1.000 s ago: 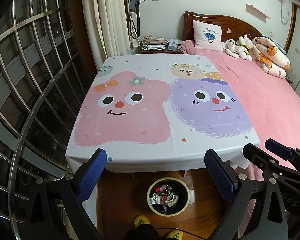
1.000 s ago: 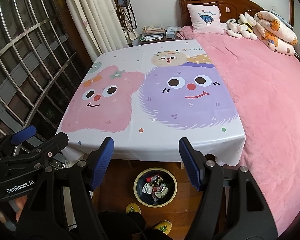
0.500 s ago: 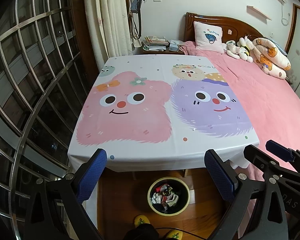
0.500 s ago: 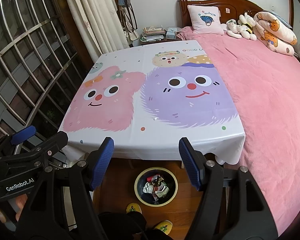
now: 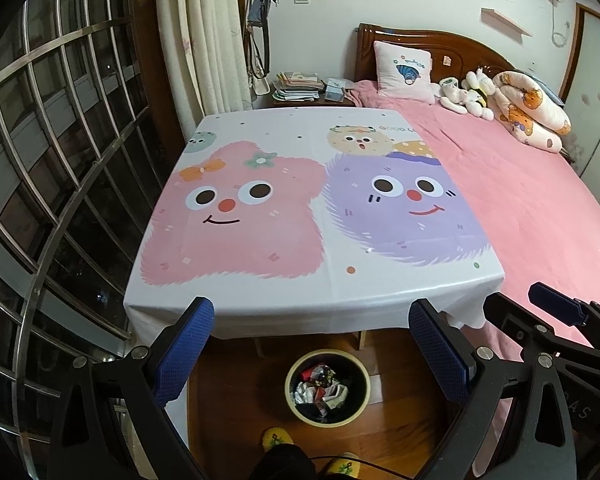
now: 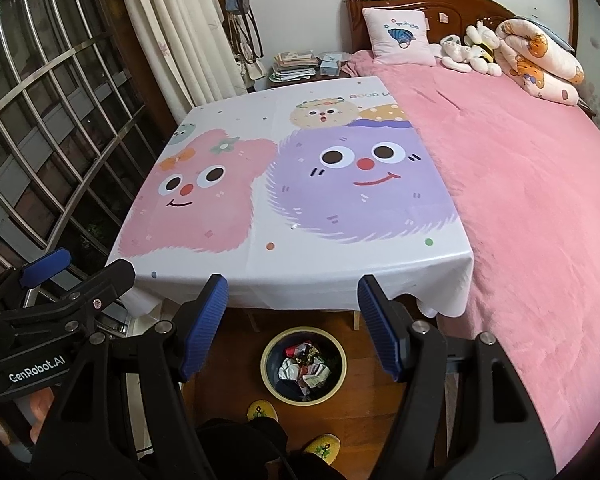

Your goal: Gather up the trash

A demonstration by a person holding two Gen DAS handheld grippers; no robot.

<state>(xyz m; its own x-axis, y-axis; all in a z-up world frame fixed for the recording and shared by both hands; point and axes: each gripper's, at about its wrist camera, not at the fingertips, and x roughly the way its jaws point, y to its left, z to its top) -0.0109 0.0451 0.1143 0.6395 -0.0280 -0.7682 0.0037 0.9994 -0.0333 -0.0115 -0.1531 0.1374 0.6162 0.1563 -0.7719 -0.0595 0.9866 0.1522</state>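
Below table edge, upright trash bin, mouth upward.

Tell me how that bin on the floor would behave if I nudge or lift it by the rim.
The bin looks round, open-topped and wide for its height, so it would probably slide on the smooth wooden floor rather than tip. The crumpled wrappers fill it only partly, so it is likely light.

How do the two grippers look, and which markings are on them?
Both the left gripper and the right gripper have black plastic frames with silver screws and blue textured pads. White lettering "GenRobot.AI" marks the left gripper's side.
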